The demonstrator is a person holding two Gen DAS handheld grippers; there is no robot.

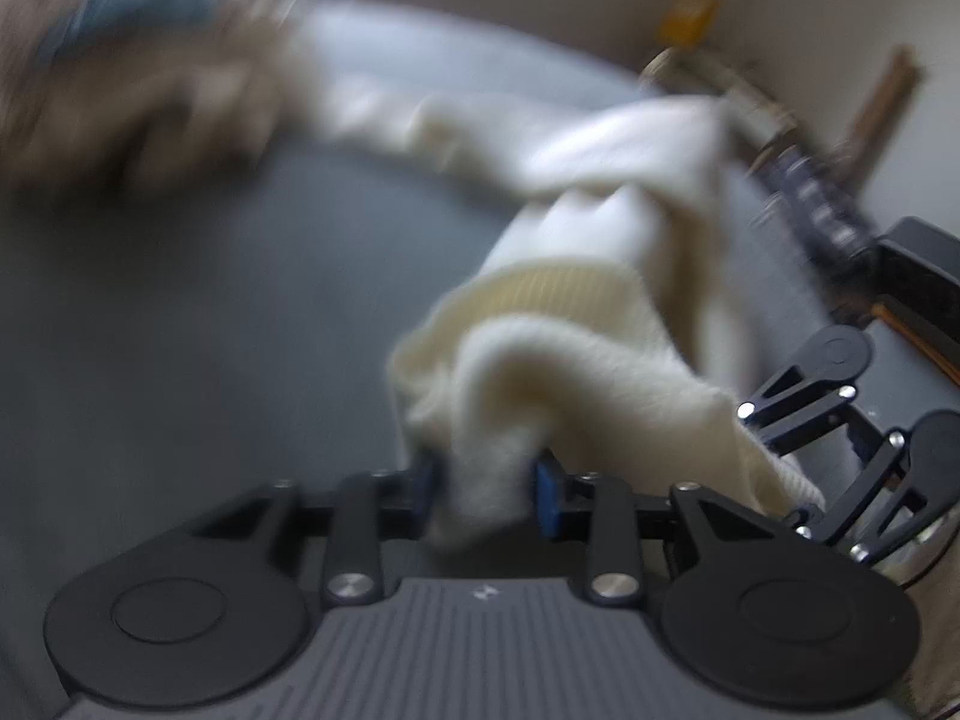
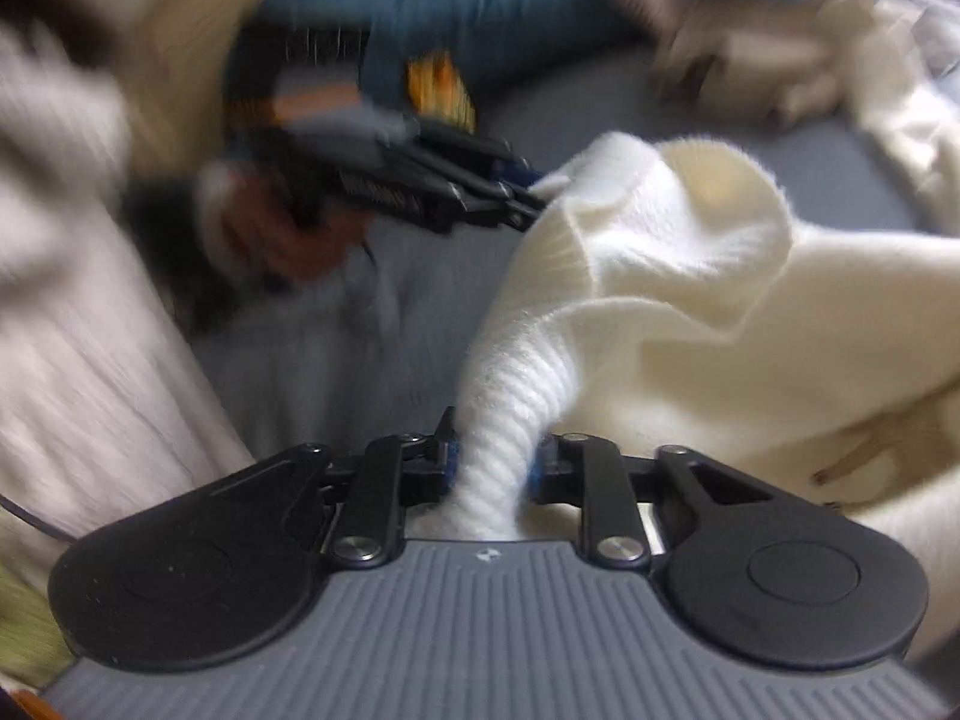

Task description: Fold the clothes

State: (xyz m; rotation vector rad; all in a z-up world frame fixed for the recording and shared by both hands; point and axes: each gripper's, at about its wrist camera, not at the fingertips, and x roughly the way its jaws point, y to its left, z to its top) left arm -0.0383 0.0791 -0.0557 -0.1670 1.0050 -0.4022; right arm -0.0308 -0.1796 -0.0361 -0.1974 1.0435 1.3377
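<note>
A cream knit sweater (image 1: 576, 324) hangs bunched above a grey surface (image 1: 210, 312). My left gripper (image 1: 489, 483) is shut on a fold of its edge, near the ribbed hem. My right gripper (image 2: 489, 456) is shut on a ribbed band of the same sweater (image 2: 690, 276). In the right wrist view the left gripper (image 2: 528, 189) shows at centre left, its tips clamped on the sweater's edge, held by a hand (image 2: 264, 234). In the left wrist view the right gripper (image 1: 840, 420) shows at the right edge. Both views are blurred by motion.
A pile of other clothes, beige (image 1: 138, 114) and blue (image 2: 480, 6), lies at the far side of the grey surface. The person's light ribbed sleeve (image 2: 78, 312) fills the left of the right wrist view. Dark objects (image 1: 828, 204) stand at the right edge.
</note>
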